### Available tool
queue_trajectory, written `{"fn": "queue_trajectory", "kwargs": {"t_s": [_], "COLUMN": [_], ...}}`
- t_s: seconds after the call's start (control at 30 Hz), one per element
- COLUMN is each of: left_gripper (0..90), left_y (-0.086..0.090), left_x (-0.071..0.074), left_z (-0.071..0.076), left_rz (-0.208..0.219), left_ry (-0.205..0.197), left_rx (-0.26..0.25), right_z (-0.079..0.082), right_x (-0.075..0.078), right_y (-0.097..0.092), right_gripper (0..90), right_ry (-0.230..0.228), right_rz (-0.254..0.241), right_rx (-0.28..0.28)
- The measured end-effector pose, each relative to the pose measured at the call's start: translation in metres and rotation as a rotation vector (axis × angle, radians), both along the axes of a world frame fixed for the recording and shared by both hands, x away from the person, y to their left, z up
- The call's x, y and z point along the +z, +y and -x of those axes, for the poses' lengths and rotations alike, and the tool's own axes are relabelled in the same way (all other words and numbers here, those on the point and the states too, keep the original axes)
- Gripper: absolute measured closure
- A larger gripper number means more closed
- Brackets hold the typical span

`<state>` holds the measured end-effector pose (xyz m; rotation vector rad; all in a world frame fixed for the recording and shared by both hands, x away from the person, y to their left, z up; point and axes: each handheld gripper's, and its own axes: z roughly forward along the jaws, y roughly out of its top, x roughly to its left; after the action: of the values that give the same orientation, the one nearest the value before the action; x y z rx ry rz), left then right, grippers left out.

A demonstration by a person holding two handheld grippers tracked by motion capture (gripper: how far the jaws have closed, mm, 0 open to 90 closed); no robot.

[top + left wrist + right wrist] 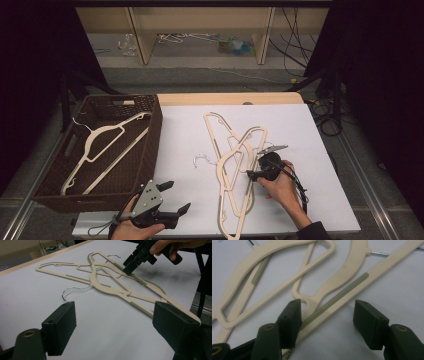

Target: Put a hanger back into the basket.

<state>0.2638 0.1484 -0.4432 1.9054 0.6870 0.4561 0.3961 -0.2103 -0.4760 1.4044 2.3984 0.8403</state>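
The right gripper [255, 172] has its jaws partly open around a bar of the cream hangers [235, 165] piled on the white table [310, 150], so squeeze one bar only, while the left gripper [175, 197] waits wide open.

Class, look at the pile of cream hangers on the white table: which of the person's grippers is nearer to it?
Right. The right gripper is down on the pile of hangers, its jaws straddling one bar. The left gripper hovers off to the pile's left, jaws open.
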Motion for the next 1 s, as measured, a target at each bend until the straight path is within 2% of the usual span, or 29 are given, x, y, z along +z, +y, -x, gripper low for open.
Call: {"fn": "queue_trajectory", "kwargs": {"t_s": [0.1, 0.13, 0.17, 0.2, 0.23, 0.27, 0.3, 0.33, 0.4, 0.43, 0.47, 0.57, 0.63, 0.67, 0.73, 0.77, 0.9, 0.93, 1.0], "left_gripper": [19.2, 19.2, 19.3, 19.4, 19.4, 19.4, 19.3, 19.4, 19.4, 19.4, 19.4, 19.5, 19.6, 19.6, 19.7, 19.8, 20.3, 21.0, 21.0], "left_y": [-0.001, -0.001, -0.001, -0.001, -0.001, -0.001, -0.001, -0.001, -0.002, -0.002, -0.002, -0.003, -0.004, -0.004, -0.004, -0.004, -0.004, -0.004, -0.004], "left_x": [-0.001, -0.001, -0.001, 0.000, 0.000, -0.001, -0.001, -0.001, -0.001, -0.001, -0.002, -0.003, -0.003, -0.004, -0.003, -0.003, -0.004, -0.004, -0.004], "left_z": [0.001, 0.001, 0.001, 0.000, 0.000, 0.000, 0.001, 0.000, -0.001, 0.000, 0.000, 0.000, 0.000, 0.001, 0.000, 0.000, 0.000, -0.001, 0.000], "left_rz": [-0.005, -0.005, -0.002, -0.002, -0.002, -0.007, -0.005, -0.005, 0.000, -0.007, -0.012, -0.003, -0.008, -0.008, -0.006, -0.009, -0.014, -0.010, -0.019], "left_ry": [0.005, 0.006, 0.007, 0.005, 0.005, 0.004, 0.008, 0.004, 0.008, 0.009, 0.011, 0.017, 0.022, 0.025, 0.025, 0.022, 0.027, 0.024, 0.026], "left_rx": [0.001, 0.000, 0.000, -0.002, -0.003, -0.003, -0.004, -0.014, -0.012, -0.008, -0.007, -0.008, -0.011, -0.012, -0.014, -0.018, -0.016, -0.015, -0.017], "right_z": [0.001, 0.001, 0.000, 0.000, 0.000, 0.000, -0.001, -0.002, -0.002, -0.002, -0.003, -0.004, -0.004, -0.002, -0.002, -0.002, 0.000, 0.000, 0.000], "right_x": [0.001, 0.001, 0.001, 0.001, 0.002, 0.002, 0.002, 0.002, 0.001, 0.002, 0.003, 0.003, 0.003, 0.004, 0.004, 0.003, 0.004, 0.004, 0.004], "right_y": [0.000, 0.000, -0.001, -0.001, -0.004, -0.004, -0.007, -0.006, -0.007, -0.007, -0.008, -0.009, -0.008, -0.004, -0.003, -0.002, 0.005, 0.007, 0.008], "right_gripper": [43.5, 44.1, 44.9, 46.9, 49.4, 51.1, 53.2, 53.8, 56.3, 56.5, 57.1, 57.8, 57.1, 55.4, 52.8, 52.9, 52.3, 52.9, 55.2], "right_ry": [0.016, 0.034, 0.019, 0.036, 0.057, 0.060, 0.061, 0.063, 0.057, 0.065, 0.103, 0.104, 0.082, 0.105, 0.095, 0.072, 0.089, 0.075, 0.079], "right_rz": [-0.017, -0.024, -0.025, -0.045, -0.055, -0.075, -0.079, -0.085, -0.083, -0.087, -0.096, -0.084, -0.057, -0.083, -0.051, -0.041, -0.029, -0.006, -0.010], "right_rx": [-0.022, -0.032, -0.020, -0.045, -0.037, -0.045, -0.026, -0.034, -0.015, -0.025, -0.036, -0.035, -0.030, -0.059, -0.031, -0.027, -0.044, -0.020, -0.032]}}
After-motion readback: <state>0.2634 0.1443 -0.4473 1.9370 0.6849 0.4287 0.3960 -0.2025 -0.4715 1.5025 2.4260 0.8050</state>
